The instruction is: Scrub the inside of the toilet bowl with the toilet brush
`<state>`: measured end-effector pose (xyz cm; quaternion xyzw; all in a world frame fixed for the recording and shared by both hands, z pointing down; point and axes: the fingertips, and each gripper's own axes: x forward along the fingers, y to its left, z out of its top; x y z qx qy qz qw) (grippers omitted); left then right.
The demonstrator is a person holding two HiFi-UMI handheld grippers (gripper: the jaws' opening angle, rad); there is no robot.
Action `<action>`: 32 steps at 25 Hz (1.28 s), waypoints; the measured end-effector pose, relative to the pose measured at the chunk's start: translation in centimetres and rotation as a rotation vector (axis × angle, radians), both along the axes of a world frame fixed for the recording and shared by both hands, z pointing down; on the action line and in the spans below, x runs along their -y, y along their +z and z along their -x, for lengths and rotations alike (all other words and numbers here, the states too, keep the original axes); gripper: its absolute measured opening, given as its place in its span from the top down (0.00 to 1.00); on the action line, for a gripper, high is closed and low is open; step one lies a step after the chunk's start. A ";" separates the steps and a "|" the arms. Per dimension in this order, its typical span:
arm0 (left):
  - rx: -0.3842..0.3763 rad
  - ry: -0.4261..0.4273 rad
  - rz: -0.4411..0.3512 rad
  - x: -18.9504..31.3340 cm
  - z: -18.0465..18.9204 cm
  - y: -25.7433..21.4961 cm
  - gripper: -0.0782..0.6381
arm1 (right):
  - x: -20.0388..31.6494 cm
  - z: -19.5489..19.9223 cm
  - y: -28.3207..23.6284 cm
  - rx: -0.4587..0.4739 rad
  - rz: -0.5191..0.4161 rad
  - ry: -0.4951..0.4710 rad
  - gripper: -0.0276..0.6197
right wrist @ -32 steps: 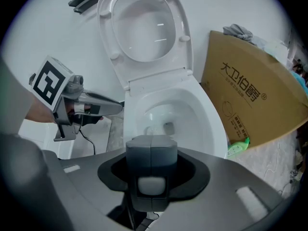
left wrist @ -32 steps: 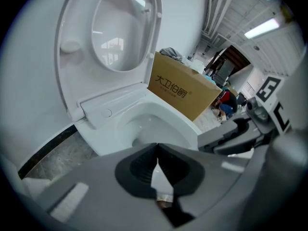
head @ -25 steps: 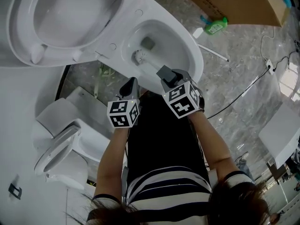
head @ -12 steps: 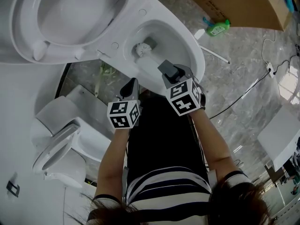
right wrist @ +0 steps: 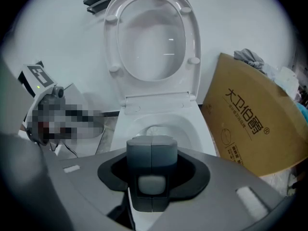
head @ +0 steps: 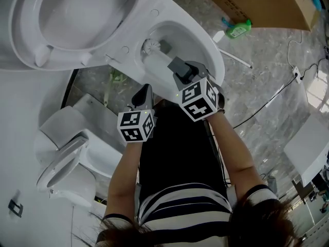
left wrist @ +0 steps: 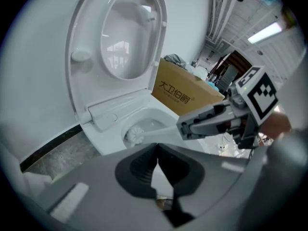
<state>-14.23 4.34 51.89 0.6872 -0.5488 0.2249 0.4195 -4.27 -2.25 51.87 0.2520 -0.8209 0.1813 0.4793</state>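
In the head view, my right gripper [head: 180, 72] sits over the near rim of the toilet bowl [head: 215, 60], clamped on the white handle of the toilet brush [head: 158, 58]. The bristle head lies ahead of the jaws, down inside the bowl against the far wall on the gripper's left. My left gripper [head: 144, 90] hangs just to the left and nearer me, outside the rim and carrying nothing. In the left gripper view the left gripper [left wrist: 156, 150] has its jaws pressed together with nothing between them. Beyond them the toilet brush [left wrist: 135, 134] rests inside the bowl, with the right gripper [left wrist: 211, 121] off to the right on the handle. In the right gripper view the right gripper [right wrist: 151, 146] is closed tight around the pale handle, and the bristles show straight ahead past the jaw tips, low in the toilet bowl [right wrist: 192, 124]. The cardboard box [right wrist: 255, 124] stands to the right. I judge the scrub is mid-stroke. To do it well I would hold this firm grip, press the bristles against the porcelain, sweep them around the whole wall and under the rim, and leave the left gripper clear of the handle.
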 end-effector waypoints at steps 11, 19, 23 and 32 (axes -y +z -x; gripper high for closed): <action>-0.006 0.031 0.000 0.0 -0.9 -0.4 0.89 | 3.5 -2.0 0.5 -0.052 -0.074 0.024 0.68; -0.022 0.093 -0.014 0.9 -3.0 -0.8 0.89 | 4.2 -5.3 0.4 -0.080 -0.101 0.117 0.68; -0.030 0.141 -0.021 1.4 -4.4 -1.0 0.89 | 3.8 -7.3 0.3 -0.113 -0.111 0.168 0.68; -0.044 0.249 -0.026 1.6 -7.8 -1.5 0.89 | 0.4 -11.9 0.5 -0.208 -0.073 0.235 0.68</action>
